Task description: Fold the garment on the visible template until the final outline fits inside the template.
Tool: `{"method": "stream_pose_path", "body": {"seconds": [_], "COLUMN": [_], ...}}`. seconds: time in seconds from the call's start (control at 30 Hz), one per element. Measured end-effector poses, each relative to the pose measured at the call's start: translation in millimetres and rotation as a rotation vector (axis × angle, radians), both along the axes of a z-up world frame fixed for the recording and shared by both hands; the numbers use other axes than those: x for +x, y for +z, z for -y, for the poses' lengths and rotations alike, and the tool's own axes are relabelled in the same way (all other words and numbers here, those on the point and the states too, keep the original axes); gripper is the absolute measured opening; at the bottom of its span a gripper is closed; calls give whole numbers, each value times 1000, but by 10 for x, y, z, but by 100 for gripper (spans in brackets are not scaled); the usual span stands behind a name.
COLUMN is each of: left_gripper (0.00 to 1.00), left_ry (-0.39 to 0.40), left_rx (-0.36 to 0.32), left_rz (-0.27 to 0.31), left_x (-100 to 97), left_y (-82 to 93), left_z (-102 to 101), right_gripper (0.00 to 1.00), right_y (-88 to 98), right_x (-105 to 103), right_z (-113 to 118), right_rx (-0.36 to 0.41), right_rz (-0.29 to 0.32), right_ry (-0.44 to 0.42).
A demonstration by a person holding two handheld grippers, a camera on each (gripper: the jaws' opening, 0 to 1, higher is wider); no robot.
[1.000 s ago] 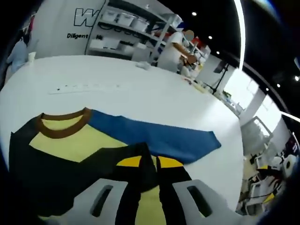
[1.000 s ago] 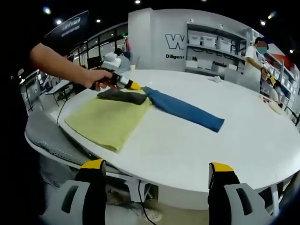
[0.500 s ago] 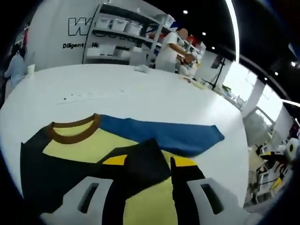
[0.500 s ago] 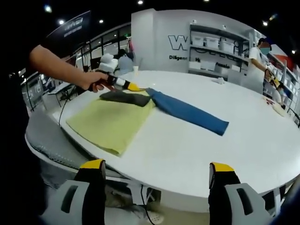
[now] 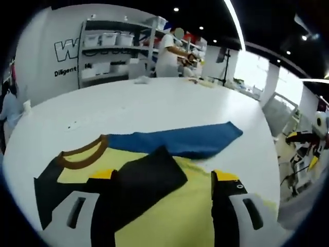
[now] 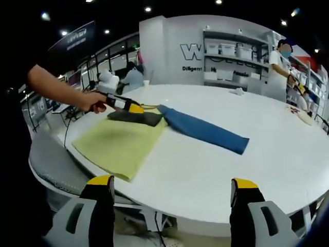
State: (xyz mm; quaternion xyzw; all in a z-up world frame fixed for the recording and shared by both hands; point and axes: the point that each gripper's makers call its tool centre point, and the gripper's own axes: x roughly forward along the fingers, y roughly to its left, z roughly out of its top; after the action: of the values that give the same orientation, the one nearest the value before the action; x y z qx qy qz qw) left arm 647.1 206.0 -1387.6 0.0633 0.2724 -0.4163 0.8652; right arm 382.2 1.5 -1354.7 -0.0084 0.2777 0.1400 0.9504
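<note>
Since the earlier frames my left gripper has released the black sleeve; it now lies folded on the yellow body, jaws spread to either side of it. In the right gripper view, the right gripper hangs spread off the table edge, lower frame. The shirt lies mid-left; its blue sleeve runs out toward centre right. I judge that sleeve is next, and the left gripper is nearer.

Brightly lit from ceiling spotlights and a light strip; soft, faint shadows; strong fisheye bending at edges; slight blur throughout left gripper view.
</note>
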Motion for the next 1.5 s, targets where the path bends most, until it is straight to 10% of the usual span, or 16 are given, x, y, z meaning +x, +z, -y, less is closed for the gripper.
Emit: {"method": "stream_pose_path", "body": {"seconds": [0.57, 1.0, 1.3, 1.5], "left_gripper": [61, 2, 1, 1], "left_ry": [-16, -85, -111, -84], "left_rx": [152, 261, 223, 126], "left_rz": [-59, 10, -4, -156], "left_x": [-33, 97, -5, -127], "left_y": [-481, -528, -433, -426], "left_z": [-400, -480, -491, -559], "right_gripper": [92, 91, 90, 90], "right_y": [-89, -113, -113, -116], "right_x": [-70, -99, -102, -98], "right_z": [-17, 35, -3, -30], "right_rx": [1, -6, -4, 0], "right_rz": [-29, -43, -45, -45], "right_ry": [3, -14, -9, -5]}}
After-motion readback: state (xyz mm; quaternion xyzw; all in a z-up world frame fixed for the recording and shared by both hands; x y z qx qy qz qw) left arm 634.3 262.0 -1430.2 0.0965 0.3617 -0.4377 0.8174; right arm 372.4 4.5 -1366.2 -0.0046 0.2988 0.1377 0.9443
